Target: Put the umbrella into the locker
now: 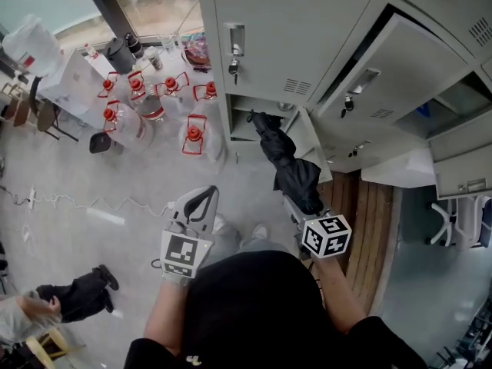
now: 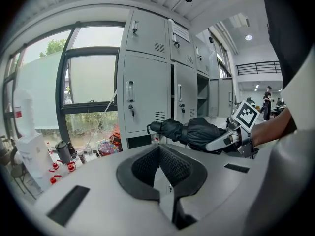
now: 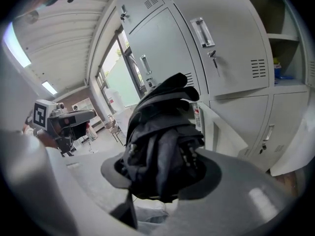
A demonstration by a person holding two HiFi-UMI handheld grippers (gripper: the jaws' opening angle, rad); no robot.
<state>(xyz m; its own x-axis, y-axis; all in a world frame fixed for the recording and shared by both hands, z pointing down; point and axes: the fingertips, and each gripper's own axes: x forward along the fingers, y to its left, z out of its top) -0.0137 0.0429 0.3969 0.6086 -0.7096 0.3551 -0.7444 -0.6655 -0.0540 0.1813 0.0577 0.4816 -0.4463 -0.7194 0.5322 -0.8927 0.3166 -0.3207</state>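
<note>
Only our head view shows the low locker (image 1: pixel 247 125) standing open, one end of the umbrella (image 1: pixel 286 164) near its mouth. Our right gripper (image 3: pixel 162 178) clamps the folded black umbrella, jaws partly apart around it. Our left gripper (image 2: pixel 166 191) has its jaws together, empty. Red-capped bottles (image 1: pixel 192 141) stand on the grey floor (image 1: pixel 115 198) by a window (image 1: pixel 154 6).

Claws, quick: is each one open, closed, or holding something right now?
Left claw: closed, empty.
Right claw: closed on the black umbrella.
</note>
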